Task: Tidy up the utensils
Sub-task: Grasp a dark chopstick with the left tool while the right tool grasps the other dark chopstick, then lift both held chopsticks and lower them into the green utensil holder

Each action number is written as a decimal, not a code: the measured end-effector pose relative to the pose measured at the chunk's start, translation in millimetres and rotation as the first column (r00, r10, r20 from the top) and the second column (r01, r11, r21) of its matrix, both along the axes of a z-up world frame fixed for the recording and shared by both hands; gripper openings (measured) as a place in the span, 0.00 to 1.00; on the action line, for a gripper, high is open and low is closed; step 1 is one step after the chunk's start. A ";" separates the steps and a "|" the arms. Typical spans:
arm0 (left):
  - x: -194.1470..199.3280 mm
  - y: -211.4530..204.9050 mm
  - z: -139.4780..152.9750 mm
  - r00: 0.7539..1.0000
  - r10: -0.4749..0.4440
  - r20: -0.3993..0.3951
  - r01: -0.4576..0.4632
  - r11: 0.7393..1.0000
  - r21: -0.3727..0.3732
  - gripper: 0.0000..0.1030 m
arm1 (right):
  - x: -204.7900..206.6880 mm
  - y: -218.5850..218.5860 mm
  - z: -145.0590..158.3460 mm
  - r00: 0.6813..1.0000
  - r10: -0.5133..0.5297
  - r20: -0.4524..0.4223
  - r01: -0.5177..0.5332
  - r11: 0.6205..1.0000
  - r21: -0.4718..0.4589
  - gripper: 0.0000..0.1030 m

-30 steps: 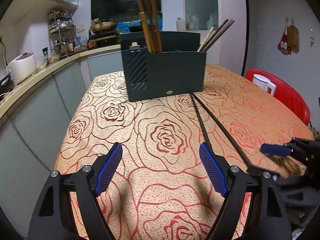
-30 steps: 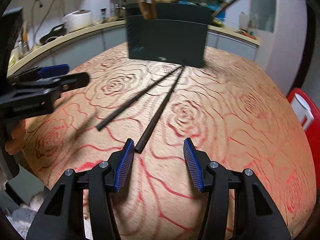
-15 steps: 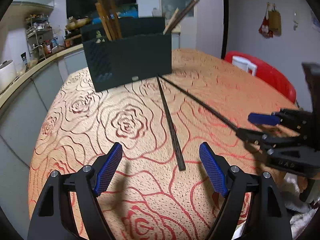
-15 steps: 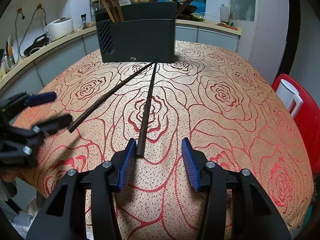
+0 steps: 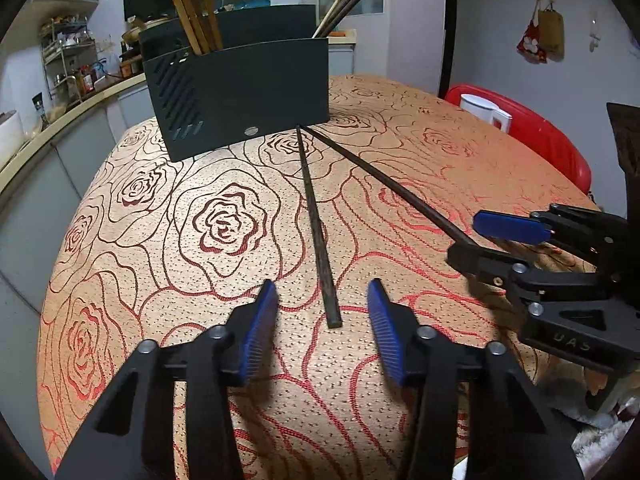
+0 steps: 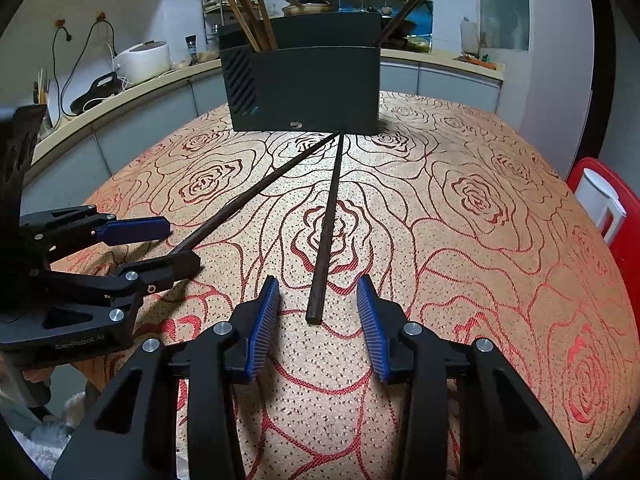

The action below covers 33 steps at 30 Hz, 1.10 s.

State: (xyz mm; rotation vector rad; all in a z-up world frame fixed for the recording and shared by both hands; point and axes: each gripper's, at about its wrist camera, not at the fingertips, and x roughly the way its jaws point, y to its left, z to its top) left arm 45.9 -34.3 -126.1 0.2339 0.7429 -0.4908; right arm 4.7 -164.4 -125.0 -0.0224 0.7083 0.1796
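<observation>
Two dark chopsticks lie on the rose-patterned tablecloth [image 5: 224, 224], fanning out toward me from a dark utensil holder [image 5: 248, 92] [image 6: 308, 84] that has several chopsticks standing in it. The left chopstick [image 5: 316, 216] ends between the blue pads of my left gripper [image 5: 322, 292]. Its jaws are closing and the pads stand clear of the stick. The right chopstick [image 6: 330, 216] ends between the pads of my right gripper [image 6: 318, 280], also closing and not touching. Each gripper shows in the other's view: the right gripper [image 5: 480, 240], the left gripper [image 6: 160, 246].
A red chair with a white kettle [image 5: 486, 114] [image 6: 600, 200] stands past the table's right edge. A kitchen counter with a white rice cooker [image 6: 142, 60] runs behind and to the left. The table's near edge lies just under both grippers.
My left gripper swung right and sank until the left chopstick's end lay between its fingers, and its jaws narrowed a lot. The right gripper's jaws narrowed a little around the other chopstick's end.
</observation>
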 end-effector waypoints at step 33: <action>-16.6 33.1 71.0 0.988 0.066 0.140 -0.057 0.996 -0.068 0.07 | -15.0 -34.1 72.1 0.983 -0.051 0.179 0.038 0.996 0.075 0.08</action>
